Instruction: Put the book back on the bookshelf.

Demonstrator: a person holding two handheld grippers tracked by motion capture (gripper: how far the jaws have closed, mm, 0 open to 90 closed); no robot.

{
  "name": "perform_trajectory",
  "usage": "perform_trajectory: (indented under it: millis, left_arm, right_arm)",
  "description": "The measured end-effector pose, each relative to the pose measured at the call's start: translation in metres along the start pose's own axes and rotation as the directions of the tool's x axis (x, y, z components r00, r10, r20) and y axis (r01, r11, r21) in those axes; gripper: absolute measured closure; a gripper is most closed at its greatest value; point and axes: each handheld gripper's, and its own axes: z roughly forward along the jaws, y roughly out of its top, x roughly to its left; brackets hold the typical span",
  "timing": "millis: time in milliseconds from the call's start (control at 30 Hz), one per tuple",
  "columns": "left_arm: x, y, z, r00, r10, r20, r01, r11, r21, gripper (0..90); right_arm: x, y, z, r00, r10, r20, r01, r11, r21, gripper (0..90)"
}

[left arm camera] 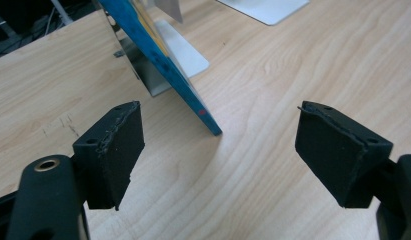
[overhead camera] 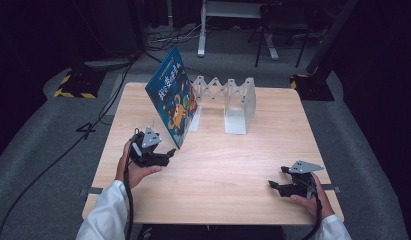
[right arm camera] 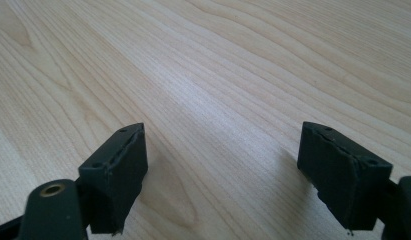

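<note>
From above, we see the book (overhead camera: 172, 97) leaning tilted against the white rack (overhead camera: 228, 100) on the bench (overhead camera: 233, 175), our left claw (overhead camera: 169, 154) released just beside its lower corner. Along the left claw, the book's corner (left arm camera: 213, 127) sits apart from the spread pads; a nudge could slide it flat. Our right claw (right arm camera: 223, 170), far from the book, gapes over bare wood.

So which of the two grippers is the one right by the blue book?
The left gripper: its open jaws face the blue book; the right gripper rests far off.
</note>
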Motion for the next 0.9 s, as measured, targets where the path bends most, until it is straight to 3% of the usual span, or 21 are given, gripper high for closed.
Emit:
perform_trajectory:
  millis: [133, 300, 633, 900]
  left_arm:
    - [-0.003, -0.006, -0.004, 0.9994, 0.022, 0.027, -0.023, 0.9995, 0.024, 17.9]
    - [-0.007, -0.013, -0.004, 0.9977, 0.062, 0.028, -0.064, 0.9956, 0.069, 18.3]
    - [-0.018, -0.036, -0.01, 0.9892, 0.144, 0.026, -0.146, 0.9803, 0.133, 18.7]
    - [-0.021, -0.057, -0.007, 0.9909, 0.129, 0.038, -0.134, 0.9744, 0.18, 18.6]
  right_arm:
    - [0.0, 0.0, 0.0, 1.0, 0.003, 0.003, -0.003, 1.0, 0.001, 19.5]
    - [0.0, 0.0, 0.0, 1.0, 0.005, 0.006, -0.005, 1.0, 0.002, 19.0]
    - [0.0, -0.003, -0.003, 0.9996, 0.02, 0.022, -0.02, 1.0, 0.003, 18.7]
    - [0.0, -0.003, -0.003, 0.9995, 0.021, 0.022, -0.021, 1.0, 0.001, 18.7]
